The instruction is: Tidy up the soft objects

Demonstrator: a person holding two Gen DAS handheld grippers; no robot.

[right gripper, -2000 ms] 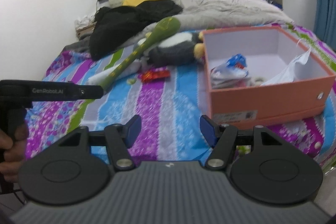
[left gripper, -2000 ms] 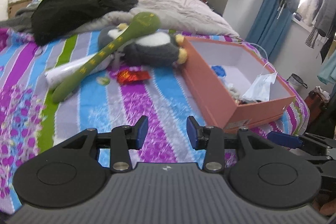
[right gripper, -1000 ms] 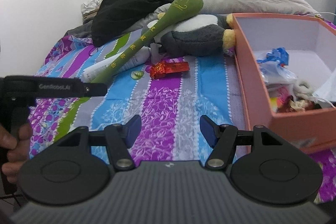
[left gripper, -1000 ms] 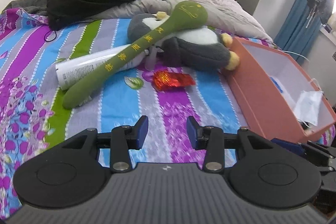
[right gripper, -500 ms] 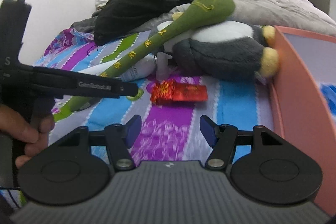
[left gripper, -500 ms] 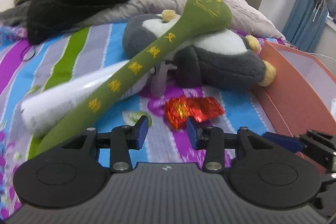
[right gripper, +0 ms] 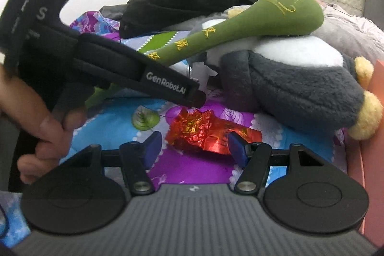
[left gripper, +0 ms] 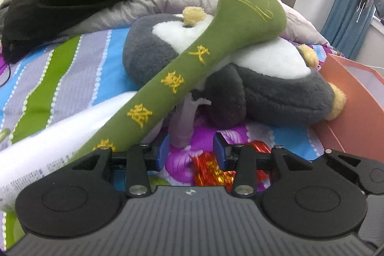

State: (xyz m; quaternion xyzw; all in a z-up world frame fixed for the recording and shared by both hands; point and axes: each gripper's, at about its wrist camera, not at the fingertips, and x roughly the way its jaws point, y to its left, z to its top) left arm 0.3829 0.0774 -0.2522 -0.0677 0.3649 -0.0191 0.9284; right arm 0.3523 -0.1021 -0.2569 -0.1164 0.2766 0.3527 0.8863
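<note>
White lettering reading "GenRobot.AI" runs along the black side bar of the left gripper (right gripper: 189,97) as seen from the right wrist view. Higher on the same black body stands a white "S", with further marks beside it that may be letters but are too blurred to read. The green plush stick (left gripper: 192,73) carries yellow embroidered Chinese characters down its shaft. The white tube (left gripper: 48,145) has small grey print, illegible here.
</note>
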